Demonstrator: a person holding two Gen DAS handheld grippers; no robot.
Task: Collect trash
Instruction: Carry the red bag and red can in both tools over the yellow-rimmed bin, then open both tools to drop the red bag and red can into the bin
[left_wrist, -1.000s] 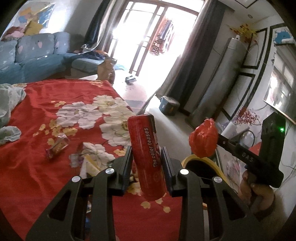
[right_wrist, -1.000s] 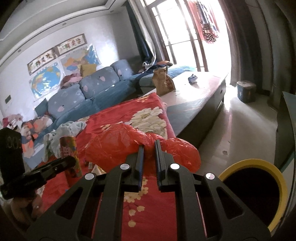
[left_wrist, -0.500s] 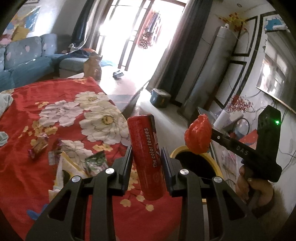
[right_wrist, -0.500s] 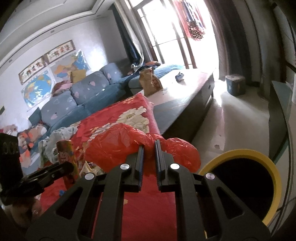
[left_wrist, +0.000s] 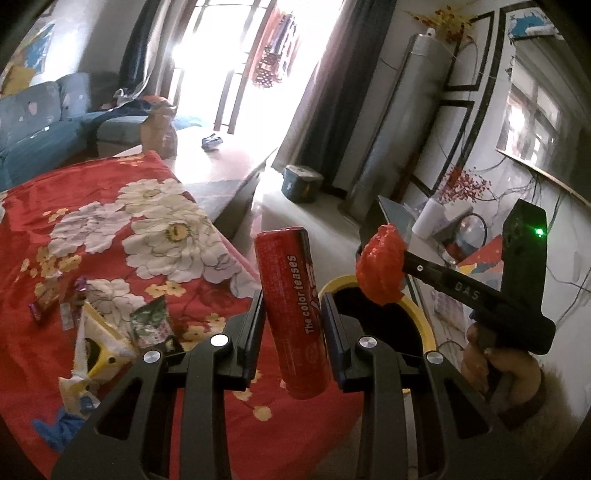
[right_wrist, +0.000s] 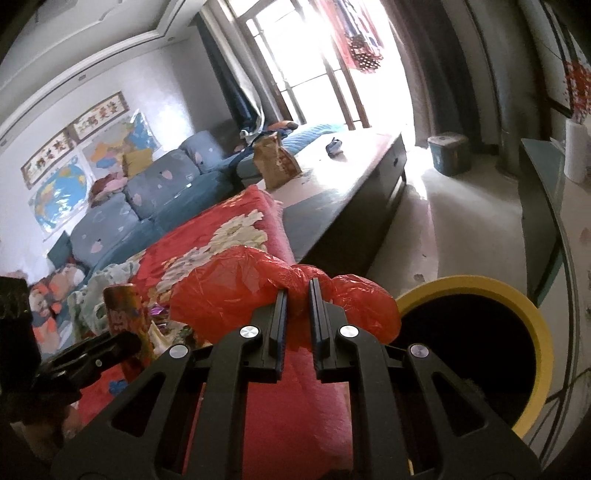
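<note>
Both your grippers have drifted toward the yellow-rimmed bin (left_wrist: 421, 317), left gripper (left_wrist: 293, 319) jaws clamped on the red tube (left_wrist: 291, 310), right gripper (right_wrist: 297, 314) pinching the red bag (right_wrist: 236, 291), so dropping looks close.

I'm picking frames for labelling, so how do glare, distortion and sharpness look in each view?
Left wrist view: the bright balcony door blows out to white, walls bow at the edges, yet the red cylindrical snack tube reads sharply. Right wrist view: the same window glare, curved fisheye edges, the crumpled red plastic bag crisp.
</note>
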